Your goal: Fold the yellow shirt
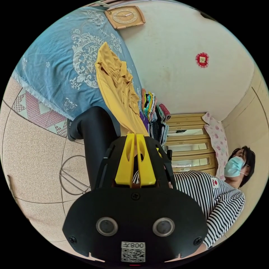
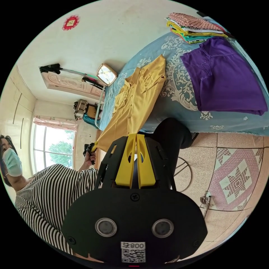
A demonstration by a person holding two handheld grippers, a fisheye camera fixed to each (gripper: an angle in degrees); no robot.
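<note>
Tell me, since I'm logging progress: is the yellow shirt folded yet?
Not folded: yellow shirt lies spread on the bed, hem pinched by both grippers.

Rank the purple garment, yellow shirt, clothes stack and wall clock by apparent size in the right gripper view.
1. Purple garment and yellow shirt: too alike to rank.
2. Stack of folded clothes.
3. Wall clock, smallest, though it is also farthest away.

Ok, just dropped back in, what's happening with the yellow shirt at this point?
A person in a striped top holds both grippers. The left gripper and the right gripper are each shut on the hem of the yellow shirt, one at each bottom corner. The shirt lies stretched out on the blue bedspread, collar end farthest from the person, not yet folded. A purple shirt and a stack of folded clothes lie beside it.
</note>
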